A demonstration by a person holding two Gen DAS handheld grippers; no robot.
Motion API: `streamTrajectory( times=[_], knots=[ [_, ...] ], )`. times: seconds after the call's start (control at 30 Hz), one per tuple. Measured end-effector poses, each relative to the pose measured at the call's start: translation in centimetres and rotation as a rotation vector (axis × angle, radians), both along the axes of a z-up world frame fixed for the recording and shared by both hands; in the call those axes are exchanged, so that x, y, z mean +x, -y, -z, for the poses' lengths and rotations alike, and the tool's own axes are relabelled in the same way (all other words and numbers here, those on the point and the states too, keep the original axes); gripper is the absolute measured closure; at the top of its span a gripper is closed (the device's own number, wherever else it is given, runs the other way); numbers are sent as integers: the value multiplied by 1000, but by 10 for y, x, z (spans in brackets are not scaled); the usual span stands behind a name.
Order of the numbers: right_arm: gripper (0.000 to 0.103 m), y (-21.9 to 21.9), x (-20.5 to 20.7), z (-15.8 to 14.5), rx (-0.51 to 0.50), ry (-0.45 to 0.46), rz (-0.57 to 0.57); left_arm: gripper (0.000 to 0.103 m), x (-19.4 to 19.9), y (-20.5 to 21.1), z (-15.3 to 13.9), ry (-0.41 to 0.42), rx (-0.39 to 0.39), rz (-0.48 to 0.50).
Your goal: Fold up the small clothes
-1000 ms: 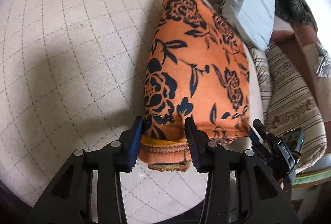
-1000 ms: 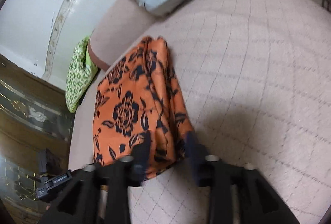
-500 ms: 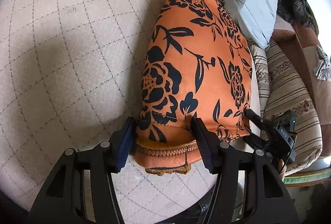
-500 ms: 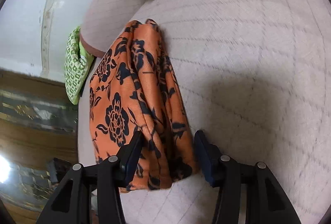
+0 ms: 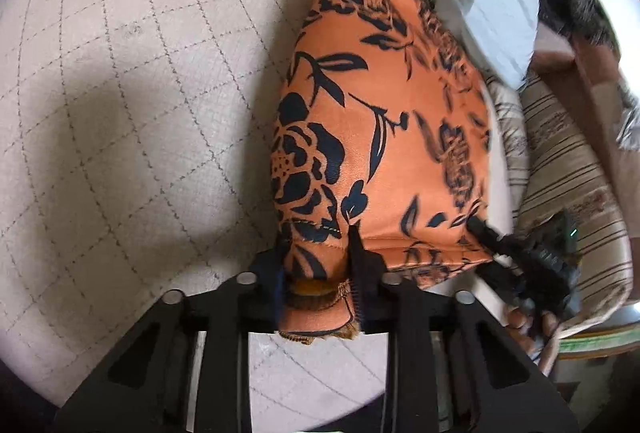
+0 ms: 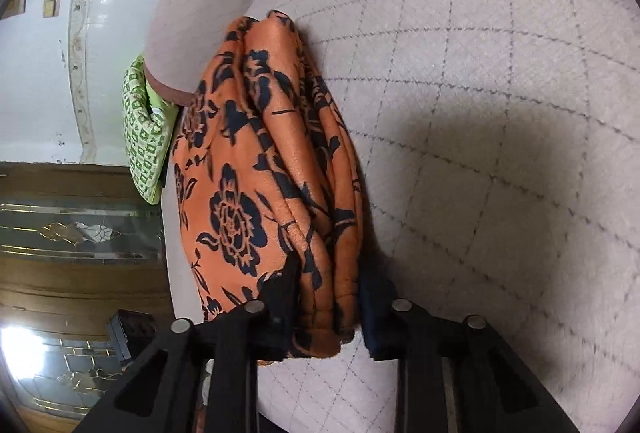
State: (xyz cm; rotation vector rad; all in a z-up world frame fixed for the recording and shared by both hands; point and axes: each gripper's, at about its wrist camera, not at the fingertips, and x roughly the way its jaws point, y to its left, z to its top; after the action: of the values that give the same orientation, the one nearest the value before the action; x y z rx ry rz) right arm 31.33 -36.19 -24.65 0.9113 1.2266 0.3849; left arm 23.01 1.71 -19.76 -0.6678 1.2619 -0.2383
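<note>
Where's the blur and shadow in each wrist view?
Left wrist: right edge smeared, other tongs and striped cushion soft; shadow on quilted cover left of orange cloth. Right wrist: cloth sharp, shadow to its right, glare bottom-left.

Both wrist fisheyes look down along their black fingers [image 5: 362, 265] from close range, meeting from opposite ends on the same orange black-flowered folded cloth [image 6: 260, 201] atop the beige quilted bed [image 6: 500, 113].

I can read no words, brand names or numbers on anything from here; the gear at the frame edge may be lettered, but it's blurred.
</note>
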Motion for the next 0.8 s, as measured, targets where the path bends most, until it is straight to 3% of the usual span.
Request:
streamTrajectory(
  times=[0.1,0.33,0.43,0.53,0.6,0.67,0.73,0.8],
  knots=[
    [86,-1,-11,-17,3,30,21,85,-4,-19,-15,6,-72,-33],
    [87,-21,-74,-56,-2,76,-7,85,-60,-43,-60,39,-59,13],
    [87,-29,-101,-46,-20,47,-20,84,-81,-39,-41,-11,7,43],
    [85,-36,-110,-23,-101,-11,-37,78,-85,-30,-16,-62,96,57],
    [84,-29,-113,-17,-30,-31,6,76,-88,-32,-23,-39,93,42],
    [84,-25,-117,-29,-41,-1,7,73,-92,-34,-39,12,98,49],
    [84,-23,-124,-55,-153,89,-16,60,-93,-38,-49,52,127,45],
    [75,-19,-132,-73,-221,152,-11,56,-93,-42,-57,91,132,27]
  ],
)
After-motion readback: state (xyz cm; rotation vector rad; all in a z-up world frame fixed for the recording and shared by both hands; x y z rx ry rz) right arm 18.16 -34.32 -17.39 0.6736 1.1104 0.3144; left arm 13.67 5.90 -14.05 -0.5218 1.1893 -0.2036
